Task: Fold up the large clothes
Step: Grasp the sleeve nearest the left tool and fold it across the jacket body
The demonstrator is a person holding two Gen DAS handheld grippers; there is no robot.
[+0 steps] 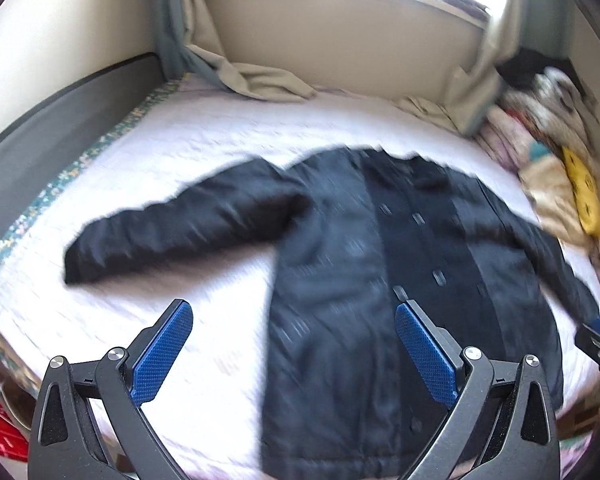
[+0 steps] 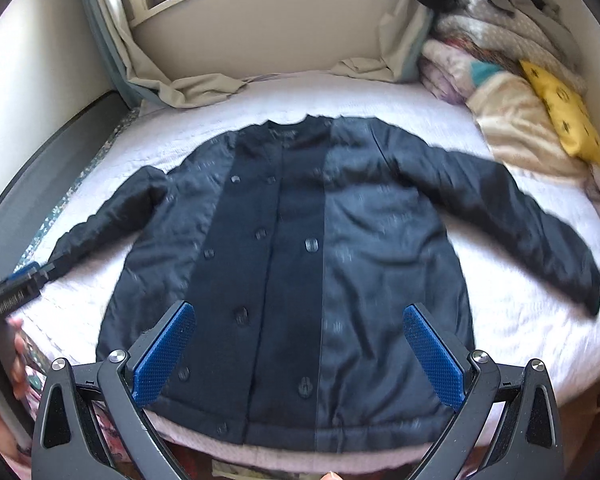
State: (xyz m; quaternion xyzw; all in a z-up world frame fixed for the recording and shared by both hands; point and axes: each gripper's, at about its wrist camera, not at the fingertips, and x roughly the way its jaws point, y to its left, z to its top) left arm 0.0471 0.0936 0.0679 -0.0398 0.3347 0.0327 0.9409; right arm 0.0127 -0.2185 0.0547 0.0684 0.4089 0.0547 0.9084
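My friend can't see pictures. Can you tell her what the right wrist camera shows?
A big dark jacket lies flat and face up on a white bed, both sleeves spread wide. The open right gripper hovers over its bottom hem, holding nothing. A pile of bedding sits at the far right corner, and the left gripper peeks in at the left edge.

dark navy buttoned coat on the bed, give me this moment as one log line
dark navy buttoned coat: flat, face up, sleeves spread, unfolded | white quilted bed cover | left gripper: open, empty | right gripper: open, empty

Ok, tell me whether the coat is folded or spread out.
Spread out. The coat lies flat on the bed, front up, both sleeves stretched sideways, no folds made yet.
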